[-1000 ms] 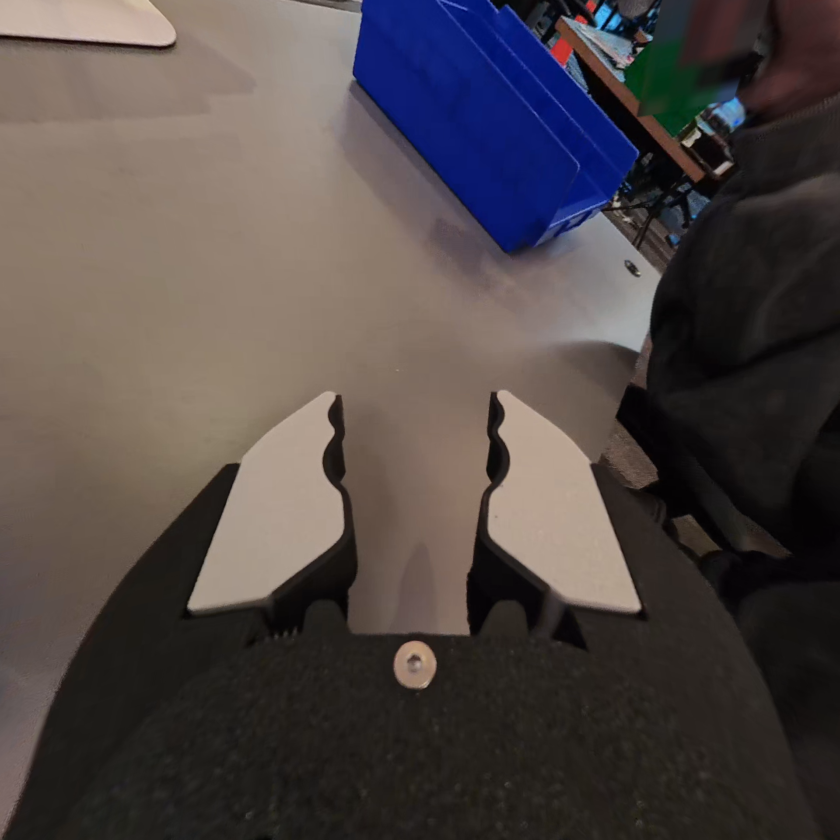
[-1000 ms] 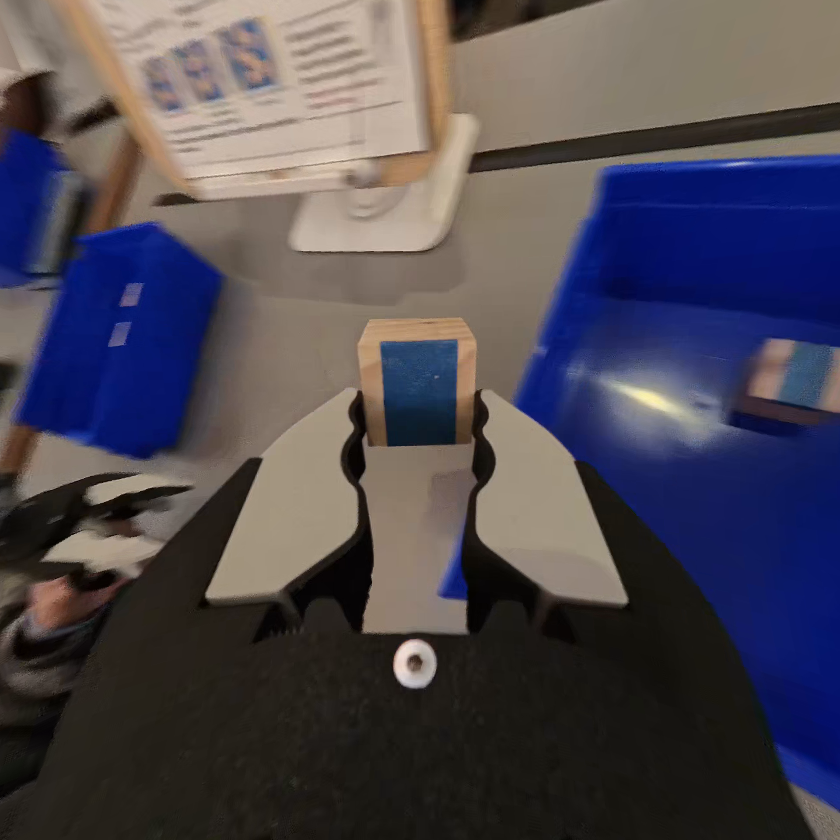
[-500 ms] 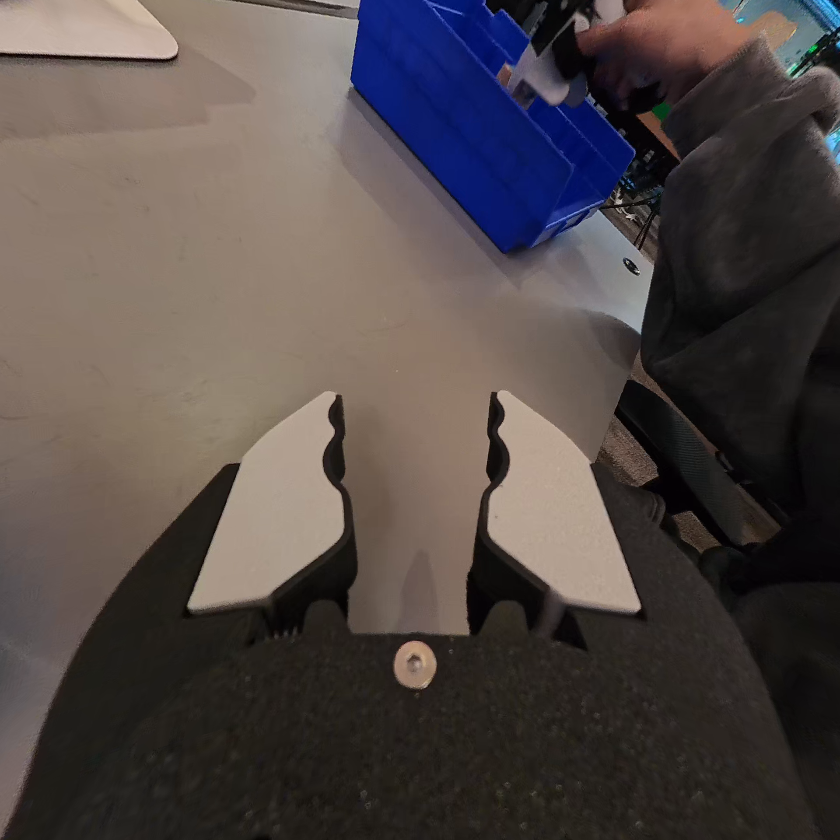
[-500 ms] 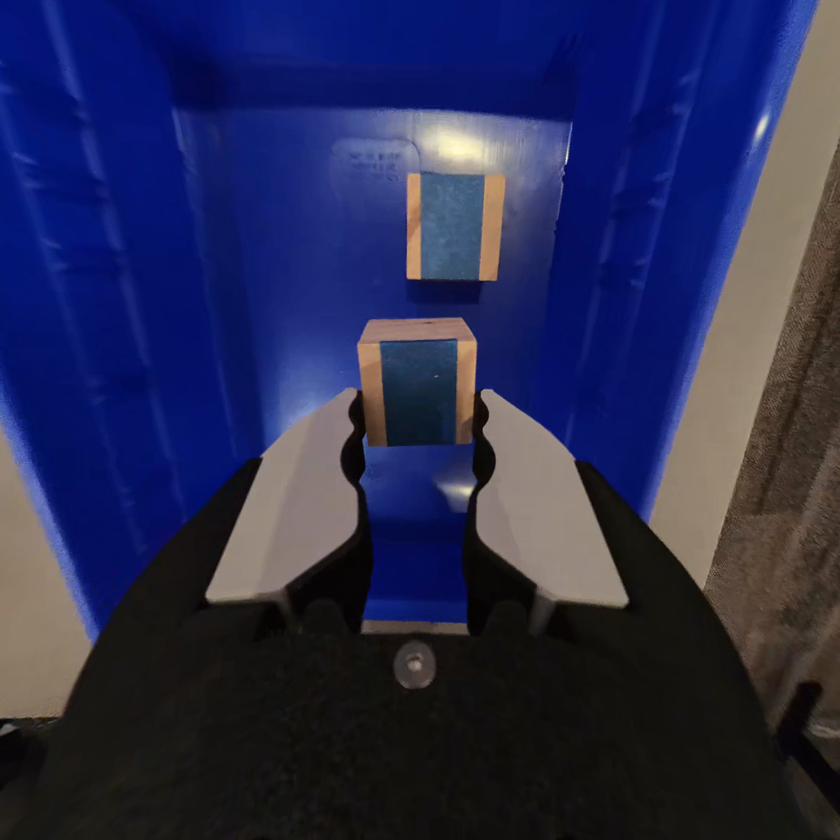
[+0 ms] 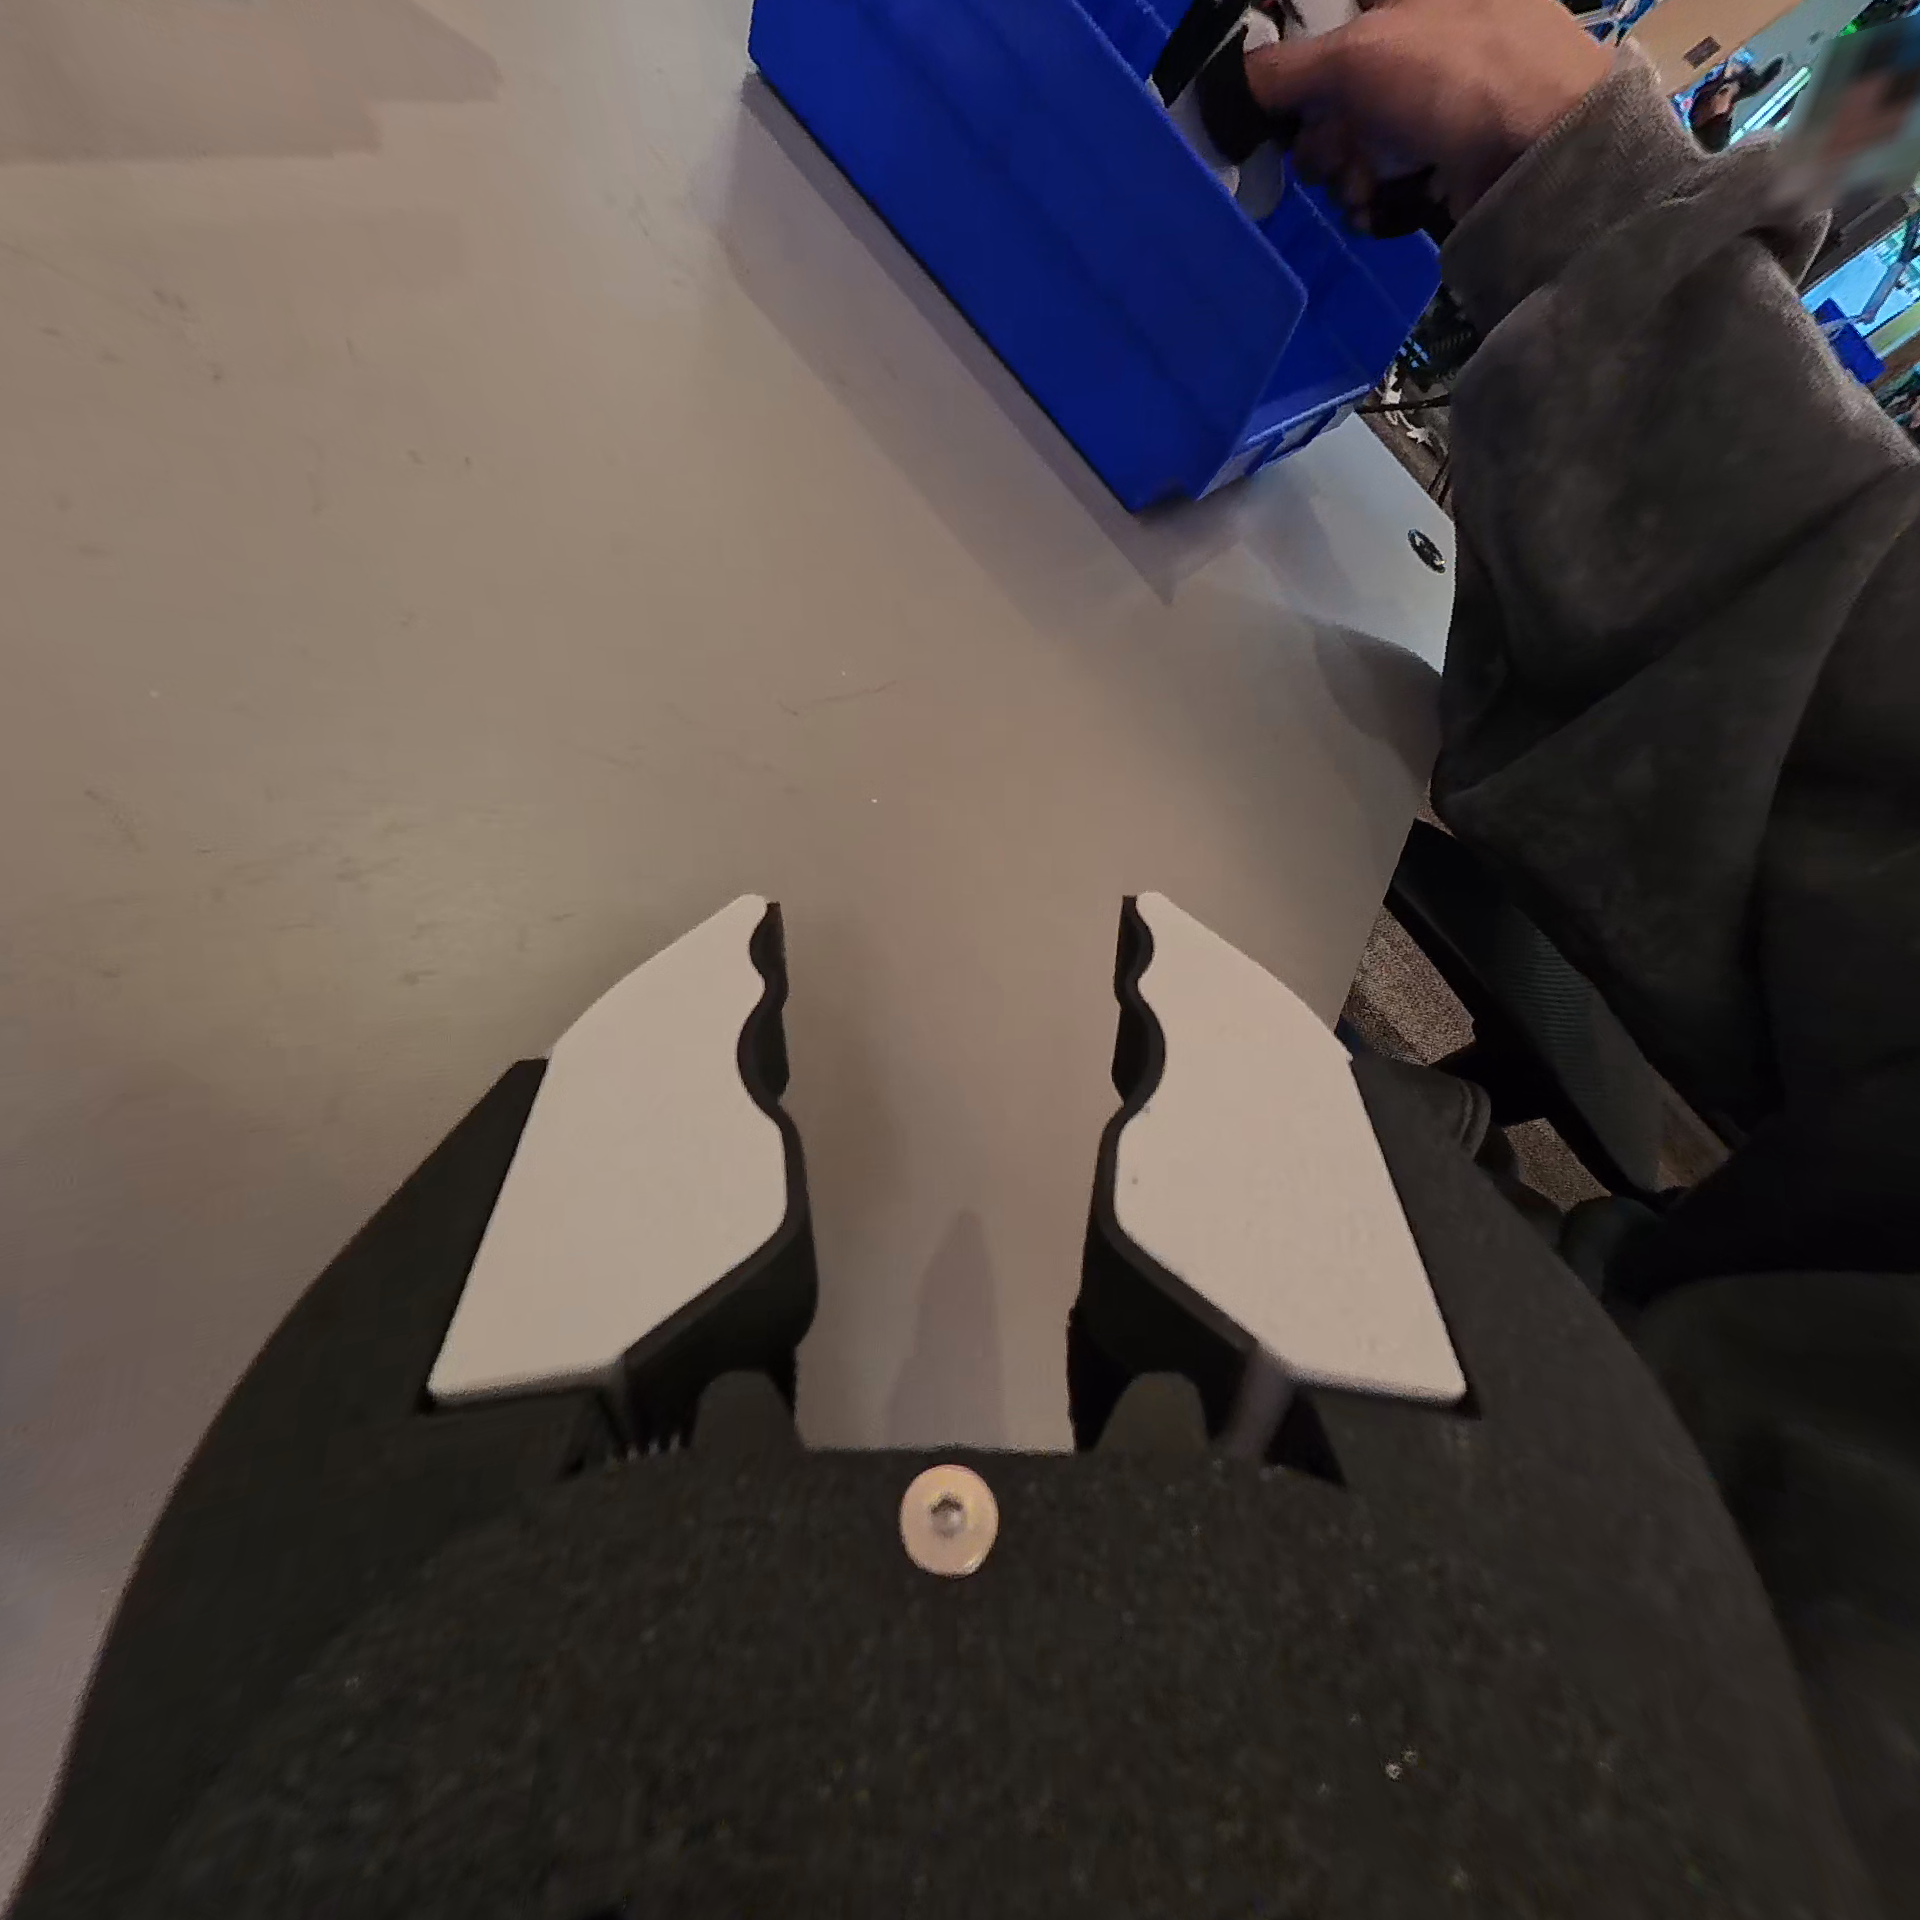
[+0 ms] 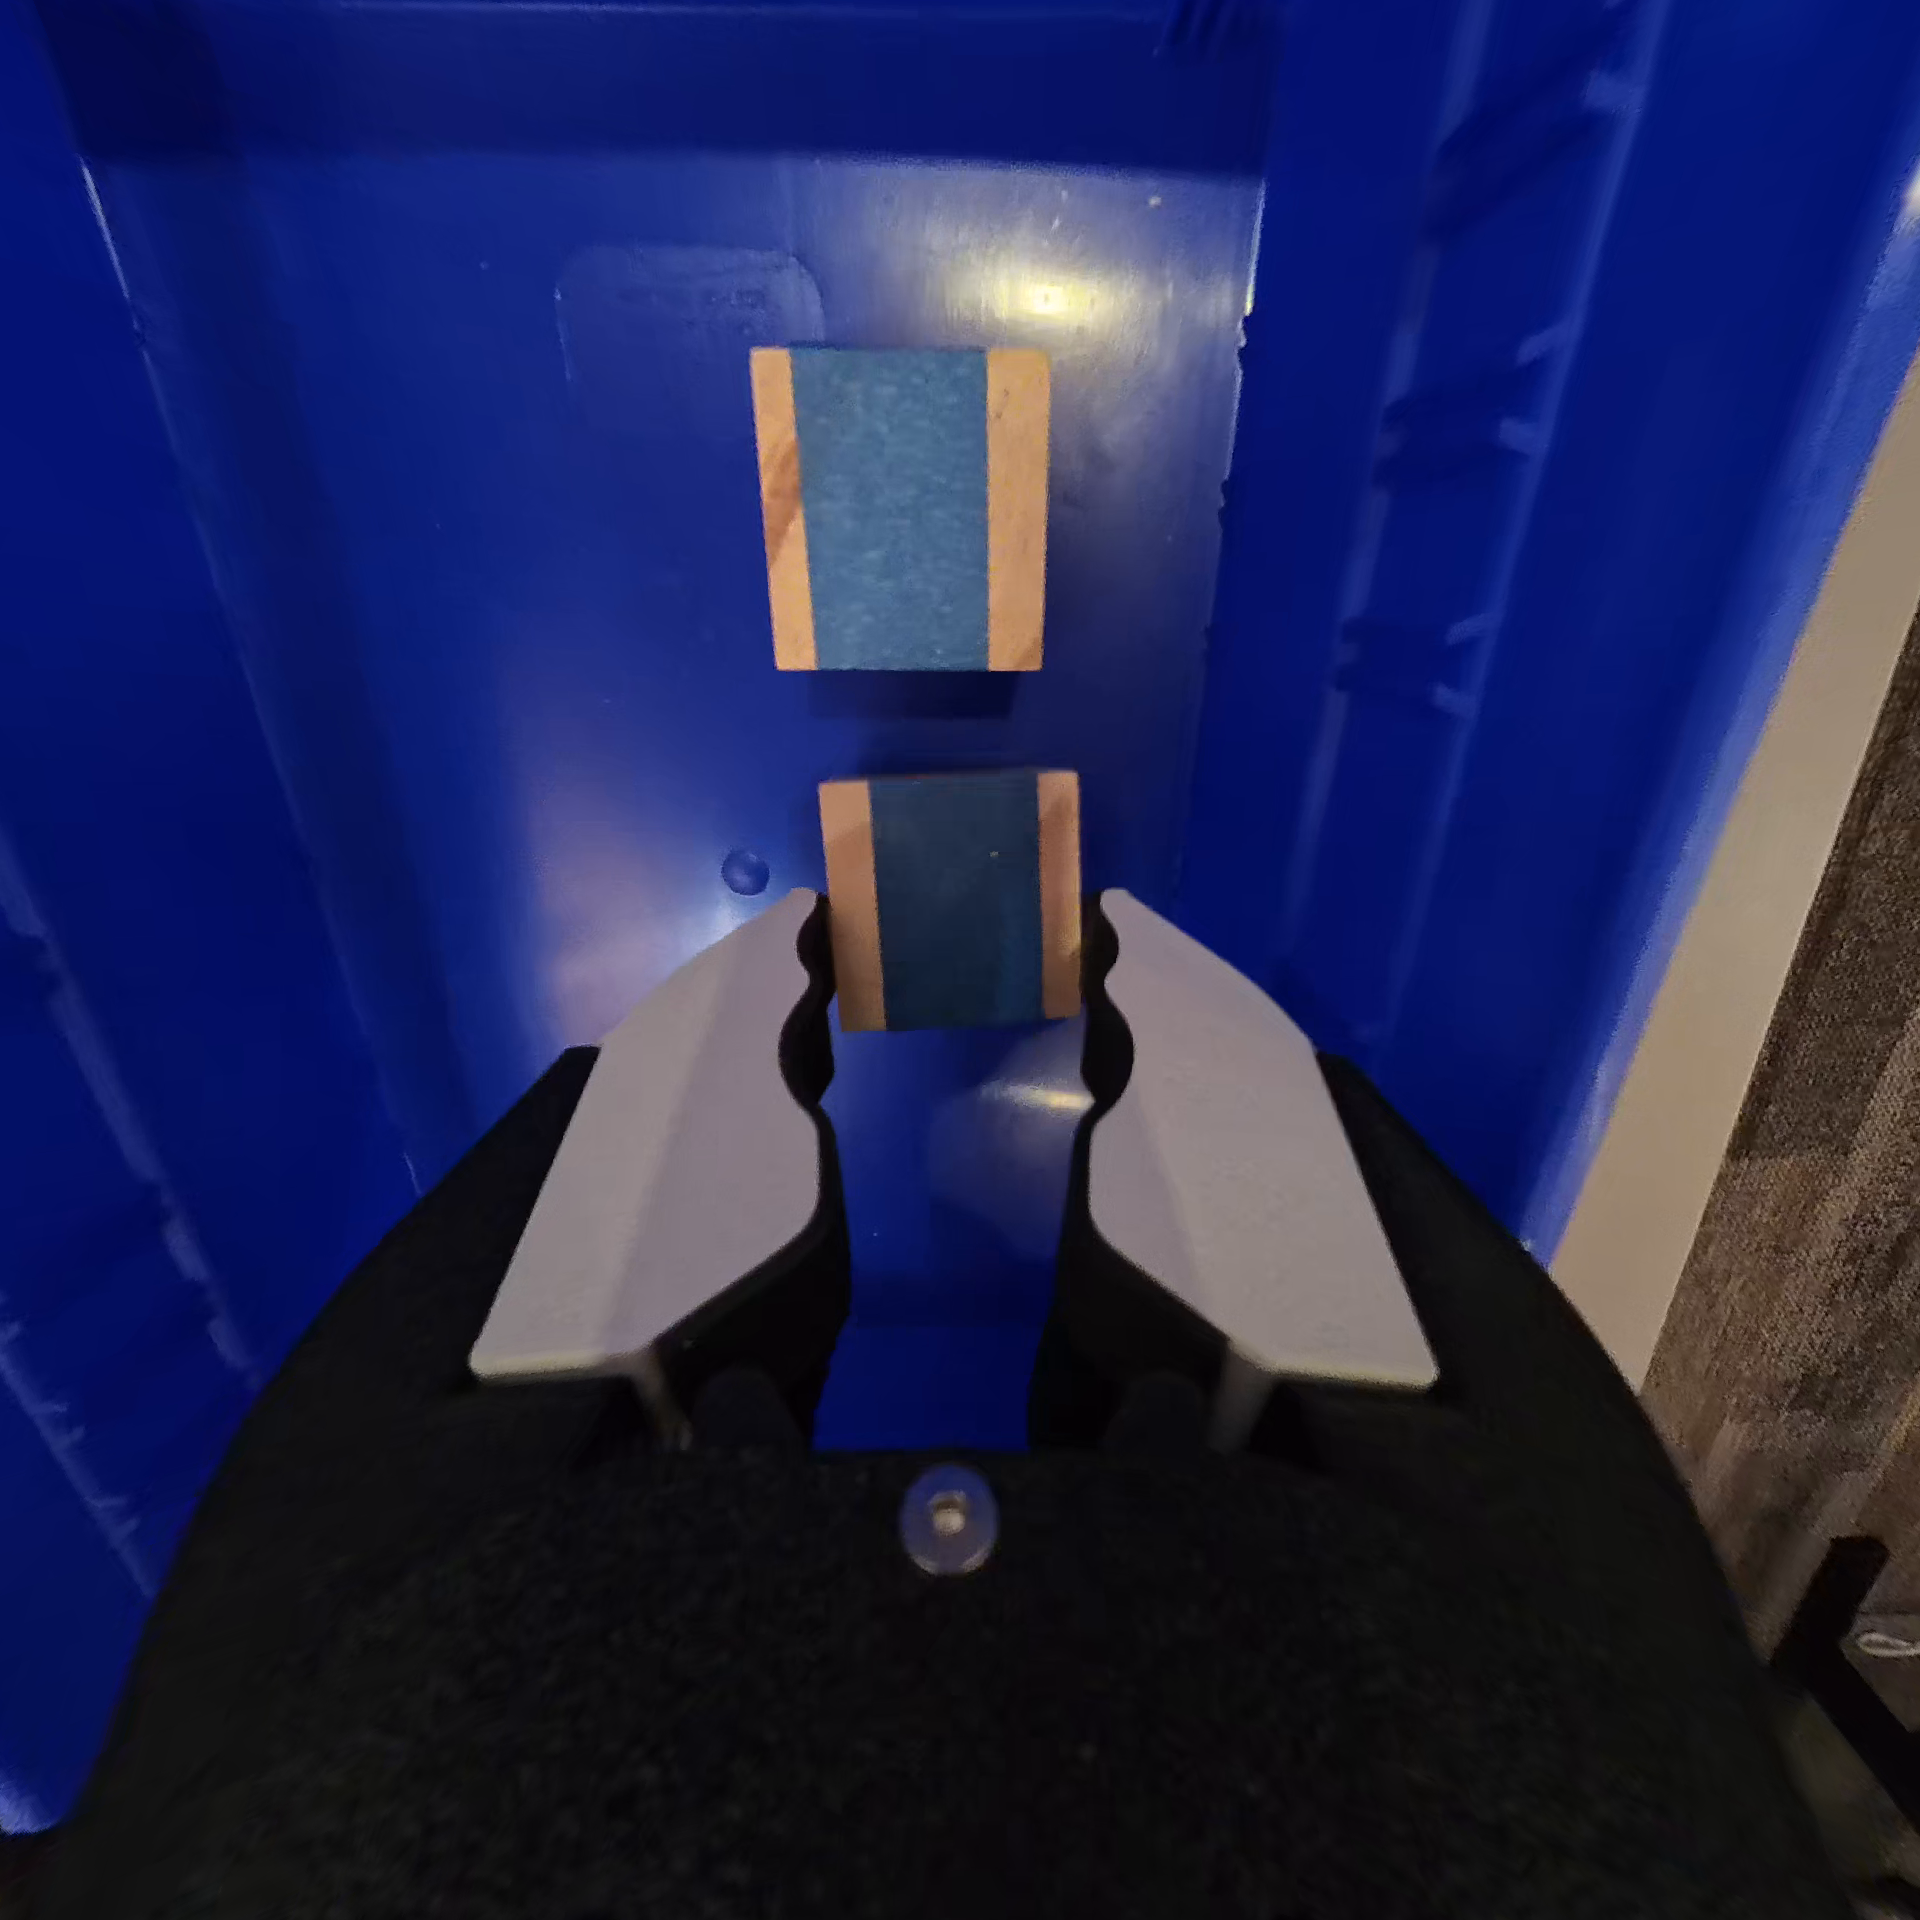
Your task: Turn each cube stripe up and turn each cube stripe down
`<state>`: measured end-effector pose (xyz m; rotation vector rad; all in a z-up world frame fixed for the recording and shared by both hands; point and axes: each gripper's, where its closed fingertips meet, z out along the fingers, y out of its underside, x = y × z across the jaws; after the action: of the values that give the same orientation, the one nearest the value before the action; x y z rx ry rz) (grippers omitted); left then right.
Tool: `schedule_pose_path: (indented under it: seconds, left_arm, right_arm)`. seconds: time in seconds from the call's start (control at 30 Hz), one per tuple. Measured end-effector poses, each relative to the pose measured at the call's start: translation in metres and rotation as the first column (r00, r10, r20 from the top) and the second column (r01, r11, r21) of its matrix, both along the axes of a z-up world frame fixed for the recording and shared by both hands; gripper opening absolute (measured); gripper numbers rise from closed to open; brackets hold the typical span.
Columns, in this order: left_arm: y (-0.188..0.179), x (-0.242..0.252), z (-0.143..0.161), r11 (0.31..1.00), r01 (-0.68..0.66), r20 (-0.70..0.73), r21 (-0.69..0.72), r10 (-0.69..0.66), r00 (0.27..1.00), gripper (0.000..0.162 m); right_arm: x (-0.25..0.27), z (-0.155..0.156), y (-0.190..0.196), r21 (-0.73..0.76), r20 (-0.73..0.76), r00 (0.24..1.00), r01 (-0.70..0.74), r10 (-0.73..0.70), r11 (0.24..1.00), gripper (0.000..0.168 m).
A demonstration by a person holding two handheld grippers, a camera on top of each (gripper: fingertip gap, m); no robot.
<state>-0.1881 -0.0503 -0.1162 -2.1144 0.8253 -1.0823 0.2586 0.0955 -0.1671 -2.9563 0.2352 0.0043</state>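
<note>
Right hand-held gripper [image 6: 954, 909]: pointed down into the blue bin [image 6: 312, 623]; grey fingers [image 6: 675, 1143] set on either side of the near cube [image 6: 951, 899], with a thin gap showing at each flank; whether they grip it or have let go cannot be told.

Near cube: wooden, broad blue stripe facing the camera, bare wood strips at both edges; lies low in the bin between the fingertips.

Far cube [image 6: 899, 509]: same wood and blue stripe, stripe facing the camera; rests on the bin floor beyond the near cube, apart from it, touching neither wall.

Left hand-held gripper [image 5: 948, 914]: fingers spread, nothing between them; held above bare grey desk [image 5: 416, 623], well apart from the bin.

Blue bin, left wrist view [image 5: 1039, 229]: stands at the far right part of the desk near its edge; a person's hand [image 5: 1413, 94] in a grey sleeve [image 5: 1621, 343] reaches over its rim, holding the other gripper's body.
</note>
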Motion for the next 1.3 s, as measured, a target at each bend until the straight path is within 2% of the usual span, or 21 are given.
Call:
schedule_pose_path:
  seconds: [0.1, 0.2, 0.27, 0.33, 0.37, 0.4, 0.47, 0.53, 0.57, 0.6, 0.63, 0.73, 0.8, 0.93, 1.03, 1.1, 1.2, 1.3]
  left_arm:
    - [0.0, -0.001, 0.0, 1.0, 0.0, -0.004, 0.001, 0.0, 1.0, 0.06]
    - [0.0, -0.001, -0.001, 1.0, -0.002, -0.003, -0.001, 0.002, 1.0, 0.06]
    - [0.001, -0.002, -0.002, 1.0, -0.001, -0.006, -0.005, 0.001, 1.0, 0.06]
    - [0.001, -0.002, -0.003, 1.0, -0.001, -0.006, -0.004, 0.001, 1.0, 0.06]
    - [0.002, -0.002, -0.003, 1.0, -0.001, -0.006, -0.002, 0.001, 1.0, 0.06]
    - [0.002, -0.002, -0.002, 1.0, -0.003, -0.005, 0.003, 0.003, 1.0, 0.06]
    - [0.005, -0.004, 0.0, 1.0, -0.014, -0.003, 0.021, 0.014, 1.0, 0.06]
    - [0.008, -0.007, 0.002, 0.998, -0.036, -0.005, 0.045, 0.036, 0.999, 0.06]
    - [0.01, -0.008, 0.003, 0.997, -0.047, -0.007, 0.056, 0.047, 0.999, 0.06]
    - [0.012, -0.009, 0.003, 0.996, -0.058, -0.009, 0.064, 0.058, 0.998, 0.06]
    - [0.013, -0.01, 0.004, 0.995, -0.066, -0.009, 0.072, 0.067, 0.998, 0.06]
    - [0.014, -0.011, 0.001, 0.994, -0.076, -0.025, 0.079, 0.078, 0.997, 0.06]
    - [0.014, -0.009, -0.001, 0.994, -0.076, -0.031, 0.079, 0.078, 0.996, 0.06]
    - [0.011, -0.008, -0.001, 0.993, -0.08, -0.046, 0.089, 0.084, 0.995, 0.06]
    - [0.013, -0.014, 0.005, 0.989, -0.1, -0.064, 0.105, 0.107, 0.992, 0.059]
    - [0.023, -0.034, 0.023, 0.977, -0.158, -0.085, 0.147, 0.171, 0.982, 0.059]
    - [0.055, -0.091, 0.053, 0.934, -0.306, -0.181, 0.184, 0.338, 0.924, 0.064]
    - [0.095, -0.157, 0.052, 0.887, -0.435, -0.372, 0.156, 0.46, 0.806, 0.064]
  right_arm:
    - [-0.003, 0.006, 0.0, 0.035, -0.004, 1.0, -0.012, 0.012, 0.999, 0.045]
    - [-0.002, 0.02, -0.004, 0.084, 0.013, 1.0, -0.018, 0.017, 0.996, 0.053]
    - [-0.006, 0.042, -0.005, 0.18, 0.013, 0.999, -0.031, 0.029, 0.983, 0.054]
    - [-0.036, 0.079, -0.001, 0.386, -0.046, 0.989, -0.11, 0.139, 0.916, 0.052]
    - [-0.064, 0.104, 0.0, 0.526, -0.096, 0.966, -0.157, 0.241, 0.836, 0.053]
    - [-0.097, 0.13, -0.004, 0.67, -0.139, 0.92, -0.184, 0.366, 0.719, 0.056]
    - [-0.161, 0.177, -0.027, 0.9, -0.113, 0.795, -0.172, 0.596, 0.399, 0.06]
    - [-0.212, 0.2, -0.057, 0.991, 0.026, 0.715, -0.107, 0.699, 0.074, 0.058]
    - [-0.234, 0.201, -0.072, 0.996, 0.085, 0.691, -0.077, 0.718, -0.043, 0.057]
    - [-0.255, 0.193, -0.085, 0.996, 0.088, 0.675, -0.036, 0.733, -0.086, 0.054]
    - [-0.275, 0.179, -0.096, 0.996, 0.075, 0.647, -0.015, 0.758, -0.086, 0.055]
    - [-0.33, 0.124, -0.119, 0.999, -0.01, 0.546, -0.025, 0.838, 0.028, 0.065]
    - [-0.347, 0.105, -0.124, 0.992, -0.048, 0.513, -0.077, 0.857, 0.101, 0.07]
    - [-0.35, 0.106, -0.125, 0.988, 0.066, 0.54, -0.151, 0.839, 0.02, 0.069]
    - [-0.351, 0.099, -0.127, 0.98, 0.096, 0.544, -0.199, 0.834, 0.017, 0.067]
    - [-0.353, 0.102, -0.128, 0.982, 0.088, 0.54, -0.187, 0.837, 0.017, 0.064]
    - [-0.354, 0.098, -0.128, 0.981, 0.066, 0.527, -0.188, 0.848, 0.041, 0.061]
    - [-0.358, 0.093, -0.128, 0.982, 0.006, 0.504, -0.165, 0.864, 0.09, 0.058]
